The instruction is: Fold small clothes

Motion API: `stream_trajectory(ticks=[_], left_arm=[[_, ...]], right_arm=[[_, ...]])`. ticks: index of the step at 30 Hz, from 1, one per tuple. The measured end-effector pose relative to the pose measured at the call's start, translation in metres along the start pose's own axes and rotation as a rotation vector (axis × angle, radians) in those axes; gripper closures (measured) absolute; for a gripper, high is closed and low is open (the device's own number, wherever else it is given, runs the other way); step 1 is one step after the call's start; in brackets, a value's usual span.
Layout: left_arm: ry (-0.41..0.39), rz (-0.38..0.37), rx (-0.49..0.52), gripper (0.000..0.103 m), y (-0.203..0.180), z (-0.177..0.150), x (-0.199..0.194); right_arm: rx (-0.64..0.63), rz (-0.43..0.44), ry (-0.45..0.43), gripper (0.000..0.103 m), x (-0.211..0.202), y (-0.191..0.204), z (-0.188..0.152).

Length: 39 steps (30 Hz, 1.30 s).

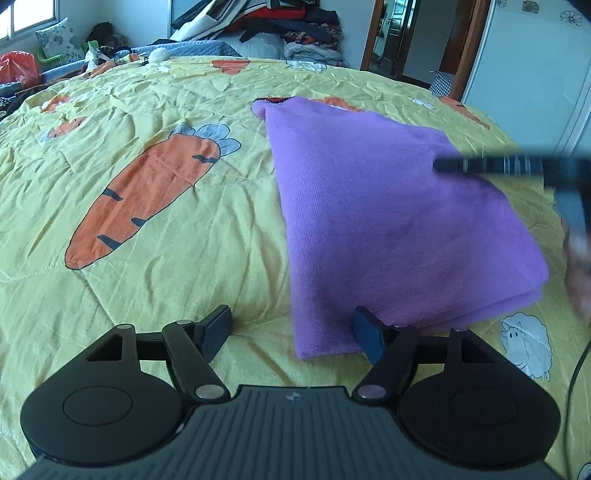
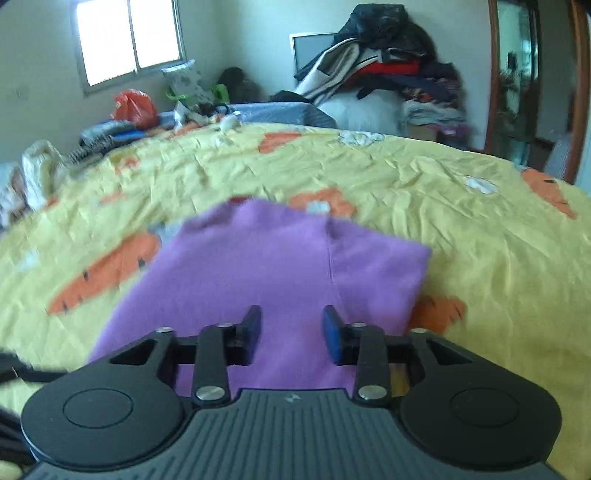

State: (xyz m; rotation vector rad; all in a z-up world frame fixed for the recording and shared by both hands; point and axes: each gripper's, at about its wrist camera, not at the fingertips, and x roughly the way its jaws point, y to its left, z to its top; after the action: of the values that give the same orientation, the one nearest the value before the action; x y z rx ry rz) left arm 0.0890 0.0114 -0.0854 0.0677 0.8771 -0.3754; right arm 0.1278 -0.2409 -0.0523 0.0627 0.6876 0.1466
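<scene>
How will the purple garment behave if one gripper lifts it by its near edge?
The purple garment would likely droop and unfold, since it lies in soft layers. It looks light knit fabric. It probably drags little on the yellow quilt.

Left gripper (image 1: 291,332) gapes (right gripper (image 2: 291,334) too).

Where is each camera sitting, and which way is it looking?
Left wrist: sits on the left gripper, looks across the yellow quilt at the purple garment; its open fingers show, and the right gripper, blurred, pokes in from the right.
Right wrist: sits on the right gripper, looks straight over the garment toward the window; its open fingers show.
Both share the garment, quilt and clothes pile.
</scene>
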Motion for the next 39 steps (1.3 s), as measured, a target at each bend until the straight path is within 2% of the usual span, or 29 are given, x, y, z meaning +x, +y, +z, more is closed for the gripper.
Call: stream_trajectory(ticks=[2, 4, 5, 8, 9, 10, 14, 18, 21, 30, 39], left_arm=[[-0.002, 0.003, 0.002, 0.025, 0.000, 0.000, 0.001], [0.001, 0.014, 0.004, 0.020, -0.001, -0.001, 0.002], [0.004, 0.019, 0.000, 0.016, 0.000, -0.001, 0.002], [0.013, 0.003, -0.025, 0.005, 0.003, -0.005, -0.004], [0.016, 0.006, -0.026, 0.003, 0.003, -0.009, -0.007], [0.018, 0.012, -0.024, 0.000, 0.002, -0.012, -0.009], [0.033, 0.031, -0.028, 0.000, -0.001, -0.031, -0.021], [0.018, 0.097, -0.007, 0.000, -0.011, -0.046, -0.026], [0.011, 0.120, -0.003, 0.000, -0.015, -0.047, -0.026], [0.005, 0.140, -0.025, 0.000, -0.017, -0.032, -0.012], [-0.066, 0.141, -0.027, 0.000, -0.016, -0.025, -0.001]], right_arm=[[-0.063, -0.014, 0.037, 0.033, 0.006, 0.009, -0.021], [-0.139, -0.085, 0.033, 0.032, 0.000, 0.020, -0.042], [-0.139, -0.090, 0.026, 0.027, -0.007, 0.024, -0.049], [-0.097, -0.117, 0.023, 0.022, -0.039, 0.029, -0.066], [-0.078, -0.117, 0.010, 0.014, -0.050, 0.031, -0.073], [-0.063, -0.112, 0.012, 0.011, -0.061, 0.033, -0.079], [0.031, -0.137, 0.021, 0.001, -0.093, 0.041, -0.112], [0.112, -0.163, 0.047, 0.000, -0.098, 0.046, -0.135], [0.121, -0.180, 0.043, 0.000, -0.094, 0.048, -0.141], [0.078, -0.219, 0.061, 0.000, -0.076, 0.058, -0.133], [0.080, -0.227, 0.038, 0.000, -0.050, 0.053, -0.115]])
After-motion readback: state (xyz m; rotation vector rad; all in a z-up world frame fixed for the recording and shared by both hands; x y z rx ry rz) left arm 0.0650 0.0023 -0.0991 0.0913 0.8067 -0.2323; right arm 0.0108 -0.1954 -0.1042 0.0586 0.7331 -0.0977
